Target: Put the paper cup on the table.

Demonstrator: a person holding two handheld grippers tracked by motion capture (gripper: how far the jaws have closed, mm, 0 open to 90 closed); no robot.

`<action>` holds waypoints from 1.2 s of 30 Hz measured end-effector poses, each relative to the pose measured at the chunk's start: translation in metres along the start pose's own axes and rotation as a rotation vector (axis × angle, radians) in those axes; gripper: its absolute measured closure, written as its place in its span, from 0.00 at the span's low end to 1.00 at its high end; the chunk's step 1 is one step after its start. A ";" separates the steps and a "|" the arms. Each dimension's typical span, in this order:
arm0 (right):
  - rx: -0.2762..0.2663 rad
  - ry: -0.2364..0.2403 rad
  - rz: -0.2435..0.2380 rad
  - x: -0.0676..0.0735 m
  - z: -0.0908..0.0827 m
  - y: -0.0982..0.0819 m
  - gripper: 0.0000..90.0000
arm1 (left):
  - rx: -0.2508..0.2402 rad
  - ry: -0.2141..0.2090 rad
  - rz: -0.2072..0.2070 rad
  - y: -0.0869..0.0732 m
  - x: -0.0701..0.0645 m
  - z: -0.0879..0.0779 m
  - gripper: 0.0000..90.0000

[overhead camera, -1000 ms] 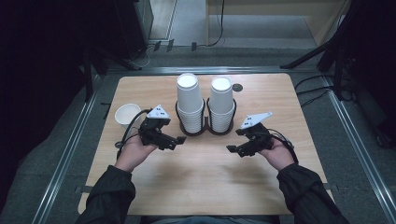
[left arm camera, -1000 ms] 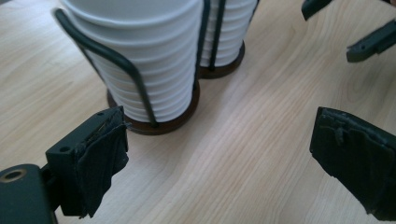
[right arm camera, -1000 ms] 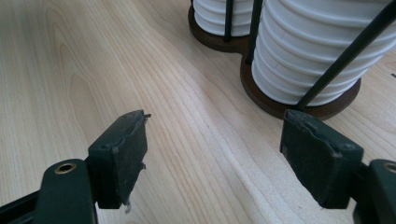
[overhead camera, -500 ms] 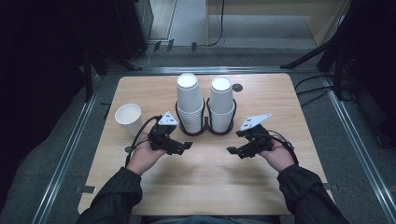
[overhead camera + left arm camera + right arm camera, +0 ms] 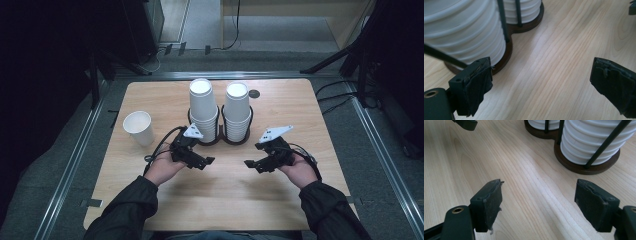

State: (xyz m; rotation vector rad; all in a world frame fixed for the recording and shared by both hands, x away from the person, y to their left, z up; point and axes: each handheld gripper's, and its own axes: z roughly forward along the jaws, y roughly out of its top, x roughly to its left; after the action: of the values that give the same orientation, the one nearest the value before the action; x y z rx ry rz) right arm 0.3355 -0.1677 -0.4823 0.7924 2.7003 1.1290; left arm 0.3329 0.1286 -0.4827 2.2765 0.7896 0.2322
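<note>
- The step in hand looks like a pause between cup moves: one single paper cup (image 5: 138, 128) stands upright and alone on the worktop (image 5: 220, 200), at about nine o'clock from the holder, well apart from it.
- The two-well cup holder (image 5: 220, 137) sits a little beyond the worktop's middle, toward twelve o'clock, with a left cup stack (image 5: 202, 102) and a right cup stack (image 5: 237, 107) side by side, both upright inside the black wire posts.
- The left gripper (image 5: 200, 163) hangs low over bare wood at roughly seven o'clock from the holder; in the left gripper view its jaws stand wide apart, released, with nothing between them, and the left stack's rims (image 5: 466, 32) rise just past one jaw.
- The right gripper (image 5: 256, 165) sits at about five o'clock from the holder, also released; its jaws have just been opening a little further, and in the right gripper view only wood grain lies between them, the right stack (image 5: 594, 142) ahead at one o'clock.
- Neither gripper touches a cup or the holder.
- My judgement of the next move: one gripper must rise to the top rim of a stack, close on the uppermost cup alone, and lift straight up so that the cups below stay nested.
- The other gripper may need to steady the holder or the stack, since nested paper cups tend to cling together.
</note>
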 end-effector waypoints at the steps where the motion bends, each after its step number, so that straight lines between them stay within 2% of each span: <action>1: 0.002 -0.003 0.003 0.001 0.000 -0.001 0.25 | 0.004 -0.005 0.009 0.001 -0.001 0.001 0.05; 9: -0.004 -0.009 0.031 0.004 -0.001 -0.004 0.24 | -0.018 -0.043 0.014 0.010 -0.010 0.006 0.05; 15: -0.003 -0.010 0.019 0.004 -0.001 -0.004 0.24 | -0.038 -0.066 0.004 0.015 -0.015 0.007 0.05; 25: -0.005 0.002 0.001 0.007 0.002 0.000 0.24 | -0.039 -0.067 0.028 0.016 -0.023 0.006 0.05; 32: -0.004 0.008 -0.013 0.007 0.005 0.002 0.24 | -0.052 -0.060 0.003 0.013 -0.020 0.002 0.05; 36: -0.001 0.015 -0.015 0.008 0.006 0.003 0.24 | -0.056 -0.062 0.002 0.012 -0.020 0.001 0.05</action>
State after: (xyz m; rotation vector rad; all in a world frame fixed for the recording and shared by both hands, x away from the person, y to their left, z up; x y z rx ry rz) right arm 0.3323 -0.1577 -0.4838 0.7657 2.7129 1.1383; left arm 0.3229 0.1097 -0.4740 2.2215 0.7399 0.1813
